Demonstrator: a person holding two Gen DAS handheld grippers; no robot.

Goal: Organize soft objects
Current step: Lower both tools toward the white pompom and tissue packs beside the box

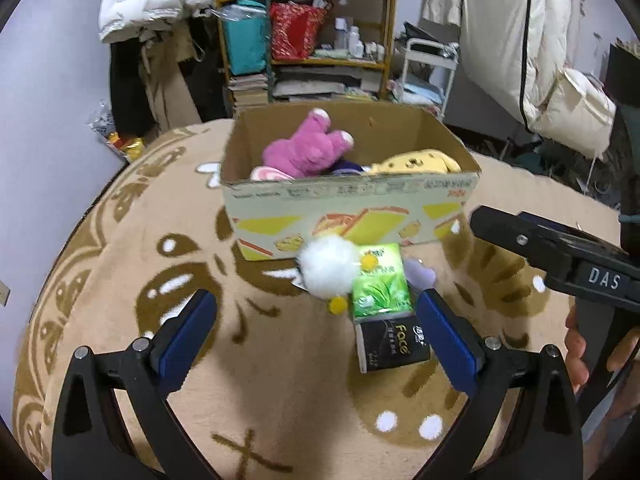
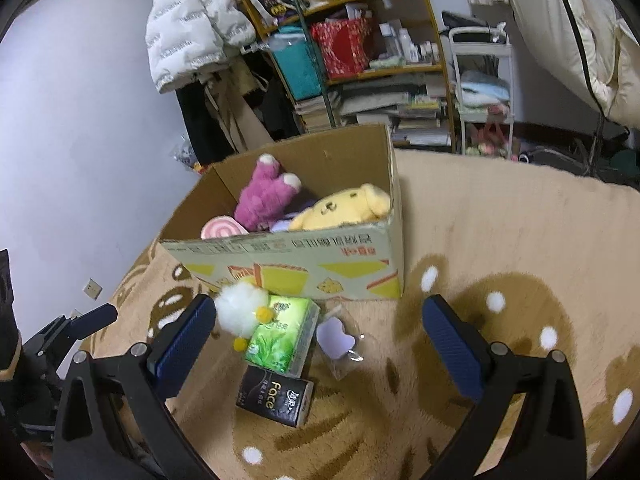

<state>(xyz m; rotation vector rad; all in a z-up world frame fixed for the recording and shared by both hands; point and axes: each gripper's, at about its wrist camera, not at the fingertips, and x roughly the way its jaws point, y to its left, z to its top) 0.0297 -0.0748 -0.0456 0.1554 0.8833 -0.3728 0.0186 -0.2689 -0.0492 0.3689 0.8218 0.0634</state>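
With both the left gripper (image 1: pixel 316 330) and right gripper (image 2: pixel 316 332) wide open and empty, 4 items lie just before the printed cardboard box (image 2: pixel 288 272). The fluffy white pom-pom toy (image 1: pixel 328 266) touches the green tissue pack (image 1: pixel 380 284); best pinch it mid-body, lift clear, then drop in.

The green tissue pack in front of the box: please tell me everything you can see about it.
The green tissue pack is a soft block in shiny plastic wrap, printed with green leaves and some text. It lies flat on the beige carpet, just in front of the cardboard box. A white fluffy toy leans against its left side, and a black tissue pack lies just at its near end. No gripper touches it.
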